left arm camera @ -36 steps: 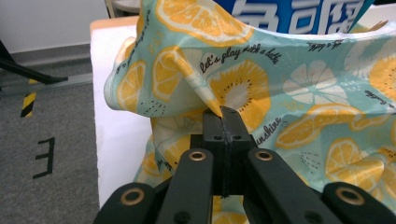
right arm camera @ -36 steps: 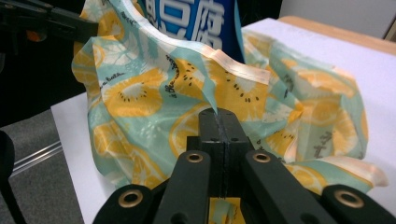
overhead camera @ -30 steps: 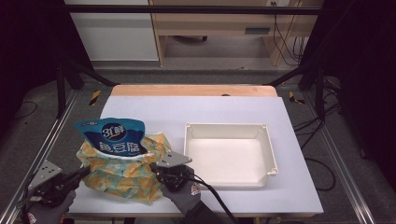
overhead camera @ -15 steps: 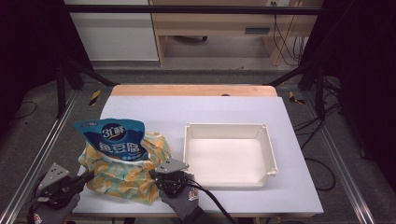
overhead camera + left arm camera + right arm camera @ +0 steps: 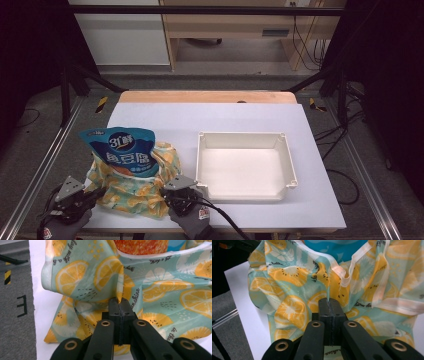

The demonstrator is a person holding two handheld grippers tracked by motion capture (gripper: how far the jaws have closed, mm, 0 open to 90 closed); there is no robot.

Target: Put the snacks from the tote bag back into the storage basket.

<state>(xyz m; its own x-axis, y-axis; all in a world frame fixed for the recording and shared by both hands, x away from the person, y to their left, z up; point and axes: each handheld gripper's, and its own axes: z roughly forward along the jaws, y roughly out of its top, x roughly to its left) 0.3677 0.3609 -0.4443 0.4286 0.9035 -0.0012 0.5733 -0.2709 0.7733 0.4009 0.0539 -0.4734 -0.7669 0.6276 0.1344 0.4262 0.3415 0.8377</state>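
Black jaws, brass-ringed pivot holes – grey gloves, grey three-cornered plates, black cable.

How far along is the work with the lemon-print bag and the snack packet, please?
Done: neither gripper has freed the blue snack packet, which stands in the lemon-print bag. In hand: the left gripper and right gripper each pinch a fold of its cloth. Left: probably getting the packet into the empty white tray.

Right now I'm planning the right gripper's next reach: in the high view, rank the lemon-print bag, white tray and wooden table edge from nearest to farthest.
From the right gripper:
1. Lemon-print bag, pinched in its jaws, at its left.
2. White tray, just to its right.
3. Wooden table edge, along the far side.
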